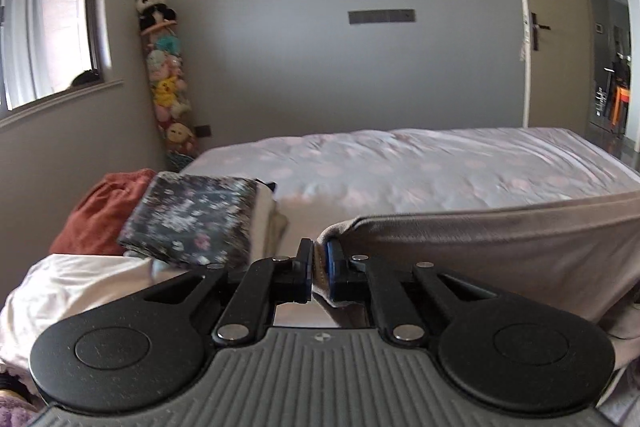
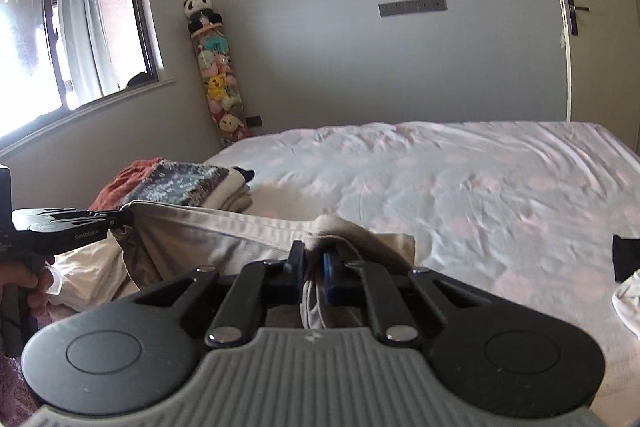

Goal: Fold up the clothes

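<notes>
Item: beige garment [image 2: 224,239], held aloft over the near edge of the bed [image 2: 480,187], its top hem stretched as a near-straight line between two grippers. Left end: the left gripper [image 1: 319,263], jaws closed on a corner of the hem, cloth pinched flat between the pads; in the right wrist view the same tool shows side-on at the far left, with the person's hand [image 2: 28,283] below on its grip. Long axis: the hem runs left to right, from that corner across to the right gripper [image 2: 314,267], jaws closed on a bunched fold of the same cloth, which humps above the pads and hangs below them. The body of the garment drops from this line toward the near side; its lower edge is out of view. Both ends are equally in hand, neither arm nearer than the other; the open bedsheet lies forward of the hem, beyond both sets of jaws, so any lay-down or fold would go away from the person with the hem kept crosswise. Also at left on the bed: a stack of folded pieces topped by a dark floral garment [image 1: 192,219], a rust-coloured cloth [image 1: 100,215] behind it, a white cloth [image 1: 80,291] nearer. Far right edge: a pale cloth [image 2: 628,303], partly cut off.
</notes>
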Demonstrator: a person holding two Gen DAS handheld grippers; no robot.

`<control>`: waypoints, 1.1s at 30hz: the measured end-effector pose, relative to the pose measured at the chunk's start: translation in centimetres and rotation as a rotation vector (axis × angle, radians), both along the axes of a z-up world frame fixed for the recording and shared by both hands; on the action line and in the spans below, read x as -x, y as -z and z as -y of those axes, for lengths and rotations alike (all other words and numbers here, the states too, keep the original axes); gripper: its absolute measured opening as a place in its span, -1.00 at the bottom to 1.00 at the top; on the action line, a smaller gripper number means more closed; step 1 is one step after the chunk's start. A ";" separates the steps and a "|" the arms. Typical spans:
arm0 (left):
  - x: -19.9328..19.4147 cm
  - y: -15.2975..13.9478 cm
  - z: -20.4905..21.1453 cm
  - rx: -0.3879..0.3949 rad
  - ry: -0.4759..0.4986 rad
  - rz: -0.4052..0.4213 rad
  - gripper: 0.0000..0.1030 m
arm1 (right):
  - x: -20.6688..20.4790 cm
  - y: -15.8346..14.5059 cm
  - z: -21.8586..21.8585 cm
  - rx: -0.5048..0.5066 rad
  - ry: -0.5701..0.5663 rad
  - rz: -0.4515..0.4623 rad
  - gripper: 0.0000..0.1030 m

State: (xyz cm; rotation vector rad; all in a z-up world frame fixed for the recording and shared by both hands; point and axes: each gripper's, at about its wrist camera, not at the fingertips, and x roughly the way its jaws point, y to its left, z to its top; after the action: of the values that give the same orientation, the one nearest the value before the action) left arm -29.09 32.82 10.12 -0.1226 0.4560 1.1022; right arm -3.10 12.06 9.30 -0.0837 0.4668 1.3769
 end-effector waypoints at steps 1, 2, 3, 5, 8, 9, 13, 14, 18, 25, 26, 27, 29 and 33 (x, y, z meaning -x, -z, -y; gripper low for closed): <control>1.0 -0.8 -0.2 -0.024 -0.028 0.009 -0.90 | 0.5 -0.9 -0.1 -0.023 -0.012 0.013 -0.90; 1.9 -1.5 -0.3 -0.048 -0.056 0.019 -0.94 | 1.1 -1.7 -0.2 -0.046 -0.023 0.026 -0.91; 2.7 -1.9 -0.3 -0.074 -0.093 0.015 -1.00 | 1.6 -2.6 -0.3 -0.070 -0.035 0.040 -0.91; 4.2 -2.6 -0.4 -0.125 -0.167 0.008 -1.00 | 2.9 -3.0 -0.8 -0.040 -0.009 0.128 -0.91; 6.0 -1.5 -1.6 -0.046 -0.192 0.003 -1.00 | 2.9 -1.2 -1.9 0.059 0.008 0.127 -0.91; 6.3 -0.7 -1.9 -0.005 -0.183 0.003 -1.00 | 2.6 -0.2 -2.2 0.095 -0.002 0.094 -0.90; 6.1 2.9 -2.0 0.153 -0.111 -0.012 -1.00 | 2.6 4.4 -2.5 0.226 -0.048 -0.015 -0.89; 5.9 3.9 -1.8 0.189 -0.088 -0.020 -0.99 | 2.9 5.4 -2.4 0.253 -0.049 -0.025 -0.89; 4.1 7.2 -0.4 0.302 0.015 -0.033 -0.67 | 3.9 9.1 -1.1 0.328 -0.036 -0.091 -0.76; 0.2 11.0 3.5 0.390 0.206 -0.061 -0.09 | 4.1 11.6 2.6 0.374 0.062 -0.180 0.15; -0.5 11.1 3.9 0.389 0.237 -0.060 -0.04 | 4.2 11.6 3.2 0.376 0.071 -0.183 0.20; -1.2 11.1 4.5 0.391 0.277 -0.060 -0.01 | 4.1 11.5 3.8 0.373 0.082 -0.174 0.23; -2.6 10.9 5.4 0.407 0.360 -0.053 0.06 | 3.9 11.1 4.9 0.366 0.102 -0.152 0.34; -5.5 10.5 7.0 0.449 0.484 -0.017 0.16 | 2.6 10.3 6.1 0.337 0.169 -0.135 0.39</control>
State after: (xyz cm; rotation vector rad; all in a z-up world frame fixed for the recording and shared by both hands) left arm -23.55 25.81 -0.37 -0.3768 0.7018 0.5138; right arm -5.71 5.93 -1.03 -0.2221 0.7988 1.1323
